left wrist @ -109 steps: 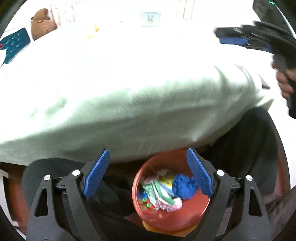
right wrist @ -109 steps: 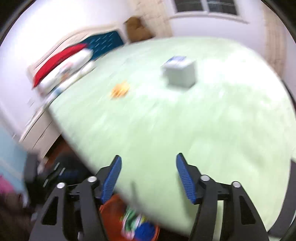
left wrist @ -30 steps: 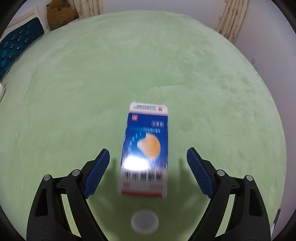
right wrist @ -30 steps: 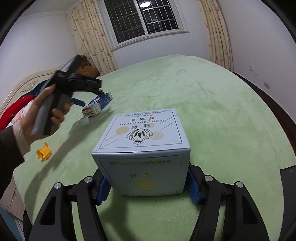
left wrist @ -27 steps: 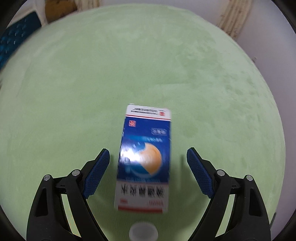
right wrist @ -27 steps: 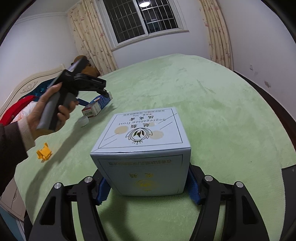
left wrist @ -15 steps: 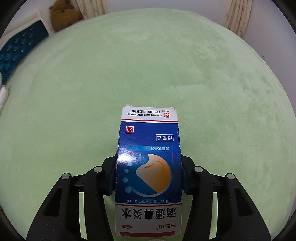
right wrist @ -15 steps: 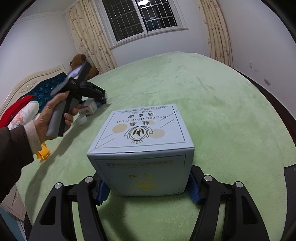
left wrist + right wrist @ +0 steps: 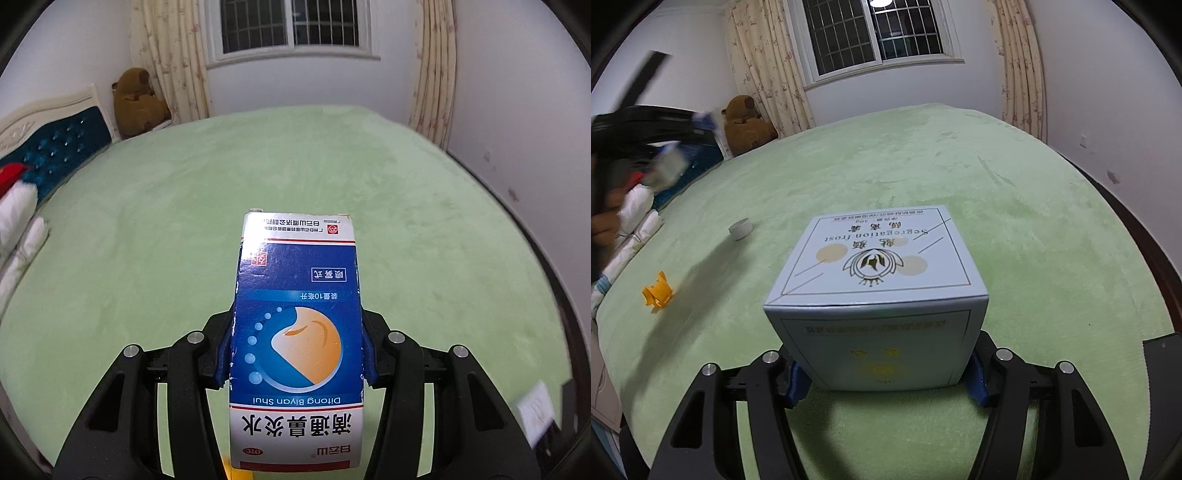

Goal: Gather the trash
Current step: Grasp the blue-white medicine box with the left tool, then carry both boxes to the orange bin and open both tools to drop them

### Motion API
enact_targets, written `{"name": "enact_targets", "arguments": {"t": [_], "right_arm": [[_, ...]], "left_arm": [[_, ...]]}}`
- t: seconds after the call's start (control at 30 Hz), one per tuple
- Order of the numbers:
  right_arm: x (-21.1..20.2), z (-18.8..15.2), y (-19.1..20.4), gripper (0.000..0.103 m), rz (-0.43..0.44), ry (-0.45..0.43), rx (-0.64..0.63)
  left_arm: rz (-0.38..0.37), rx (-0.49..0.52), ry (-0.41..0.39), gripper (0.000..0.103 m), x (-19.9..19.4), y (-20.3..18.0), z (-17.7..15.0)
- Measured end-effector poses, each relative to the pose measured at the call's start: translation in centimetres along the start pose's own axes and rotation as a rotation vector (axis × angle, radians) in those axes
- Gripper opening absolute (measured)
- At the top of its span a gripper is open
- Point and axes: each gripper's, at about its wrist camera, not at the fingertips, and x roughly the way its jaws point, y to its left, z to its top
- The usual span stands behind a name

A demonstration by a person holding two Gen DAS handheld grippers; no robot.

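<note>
Above the bed [image 9: 147, 206], my left claw [image 9: 295, 354], open a second ago, now grips the blue carton [image 9: 295, 332], lifted clear; my right claw [image 9: 886, 373] clamps the pale box [image 9: 882, 295]: both bin-ready.

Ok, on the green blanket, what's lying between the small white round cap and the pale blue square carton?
Nothing: in the right wrist view only bare green blanket separates the white cap from the pale blue carton. The orange plastic clip lies off to the side.

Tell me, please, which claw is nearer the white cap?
Left. The left claw, holding the blue box, is just above the cap; the right claw is farther off.
</note>
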Motion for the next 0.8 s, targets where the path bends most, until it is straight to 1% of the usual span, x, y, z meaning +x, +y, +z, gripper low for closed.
{"name": "enact_targets", "arguments": {"t": [0.03,0.13,0.2,0.33,0.43,0.53,0.63,0.73,0.8], "right_arm": [[0.0,0.0,0.2,0.063,-0.01,-0.001,-0.007],[-0.5,-0.1,0.9,0.063,-0.05,-0.015,-0.041],[-1.1,0.0,1.4,0.063,-0.067,-0.031,-0.06],[-4.6,0.1,2.9,0.063,-0.088,-0.122,-0.11],[-7.9,-0.1,5.2,0.063,-0.071,-0.176,-0.182],[-11.5,-1.1,8.0,0.063,-0.056,-0.235,-0.292],[-14.8,-2.5,10.0,0.063,-0.033,-0.274,-0.378],[-17.3,-3.8,10.8,0.063,0.013,-0.266,-0.406],[-18.5,-4.9,11.0,0.063,0.062,-0.228,-0.405]], "left_arm": [[-0.038,-0.017,-0.006,0.05,-1.6,0.4,-1.1],[-0.08,-0.046,-0.032,0.05,-3.9,0.7,-3.4],[-0.08,-0.05,-0.048,0.05,-5.9,0.8,-5.8],[-0.061,-0.01,-0.058,0.05,-8.3,0.2,-9.9],[-0.039,0.028,-0.078,0.05,-9.8,-0.2,-12.6],[-0.048,0.04,-0.083,0.05,-11.4,-0.5,-15.1],[-0.049,0.043,-0.086,0.05,-12.6,-0.3,-16.9],[-0.056,0.033,-0.063,0.05,-13.4,0.2,-19.0],[-0.058,0.03,-0.036,0.05,-13.5,0.4,-20.4]]}}
